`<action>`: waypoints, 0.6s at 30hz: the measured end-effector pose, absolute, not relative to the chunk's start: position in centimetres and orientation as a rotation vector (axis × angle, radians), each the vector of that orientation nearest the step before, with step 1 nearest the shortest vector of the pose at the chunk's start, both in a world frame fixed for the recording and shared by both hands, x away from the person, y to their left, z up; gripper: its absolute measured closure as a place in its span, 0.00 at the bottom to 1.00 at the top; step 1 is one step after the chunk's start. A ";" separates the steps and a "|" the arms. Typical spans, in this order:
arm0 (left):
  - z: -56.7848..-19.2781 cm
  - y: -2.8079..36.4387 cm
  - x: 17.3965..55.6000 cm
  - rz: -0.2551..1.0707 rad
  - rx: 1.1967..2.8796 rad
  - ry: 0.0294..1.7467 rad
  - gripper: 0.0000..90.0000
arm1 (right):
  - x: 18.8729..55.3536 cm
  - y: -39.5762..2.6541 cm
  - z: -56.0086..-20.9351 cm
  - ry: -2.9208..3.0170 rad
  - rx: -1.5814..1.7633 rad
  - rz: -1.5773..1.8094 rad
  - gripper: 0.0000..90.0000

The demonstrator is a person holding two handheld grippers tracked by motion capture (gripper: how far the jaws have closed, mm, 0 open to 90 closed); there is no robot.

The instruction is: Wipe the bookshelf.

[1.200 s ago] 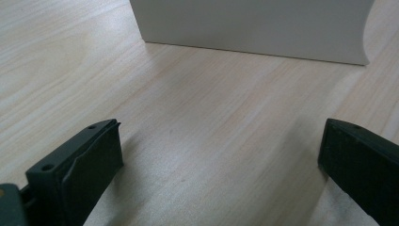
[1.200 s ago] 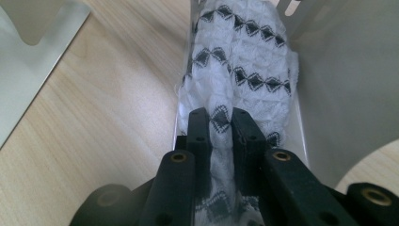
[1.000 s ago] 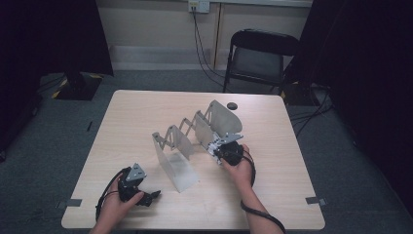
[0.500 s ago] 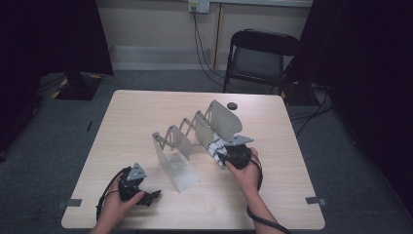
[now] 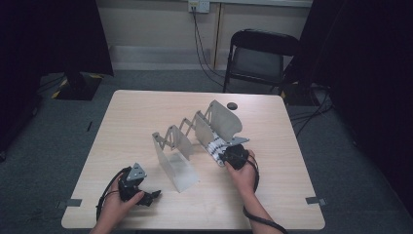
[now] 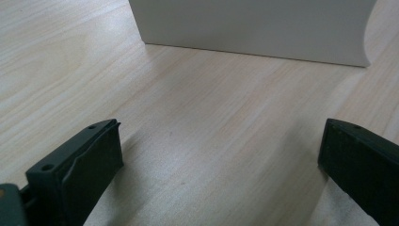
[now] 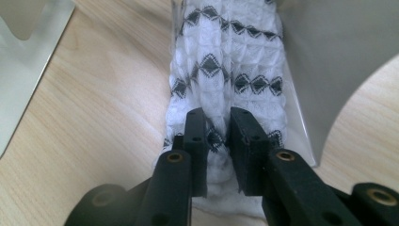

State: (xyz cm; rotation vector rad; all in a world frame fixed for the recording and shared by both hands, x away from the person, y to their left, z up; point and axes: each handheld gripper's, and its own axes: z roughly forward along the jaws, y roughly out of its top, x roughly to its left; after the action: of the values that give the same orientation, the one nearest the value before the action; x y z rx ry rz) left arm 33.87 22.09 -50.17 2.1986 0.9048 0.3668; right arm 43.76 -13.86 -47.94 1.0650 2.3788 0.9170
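On the bench, the cloth is lying in the end slot of the rack, where the right tongs, having just been closing, are pinching it, while the left tongs are staying open and empty nearby.

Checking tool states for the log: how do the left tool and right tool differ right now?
1. The left tool has its jaws spread wide with nothing between them; the right tool has its jaws nearly together, pinching a white cloth with black diamonds.
2. The left tool sits apart from the metal accordion rack, near the table's front edge; the right tool is at the rack's far end, where the cloth lies beside a plate.
Both are black, hand-held and low over the table.
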 end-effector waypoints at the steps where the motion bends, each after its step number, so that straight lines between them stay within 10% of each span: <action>1: -50.2 22.1 33.9 0.365 2.198 0.907 0.00 | 43.8 -13.7 -47.9 2.381 1.059 0.915 0.87; 18: -50.2 22.1 33.9 0.365 2.199 0.905 0.00 | 42.1 -16.3 -48.2 2.419 1.057 0.959 0.90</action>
State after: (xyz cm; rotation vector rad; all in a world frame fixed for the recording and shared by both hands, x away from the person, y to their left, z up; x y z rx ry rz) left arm 33.88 22.05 -50.17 2.1992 0.9046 0.3646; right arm 42.09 -16.29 -48.18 1.0573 2.4191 0.9589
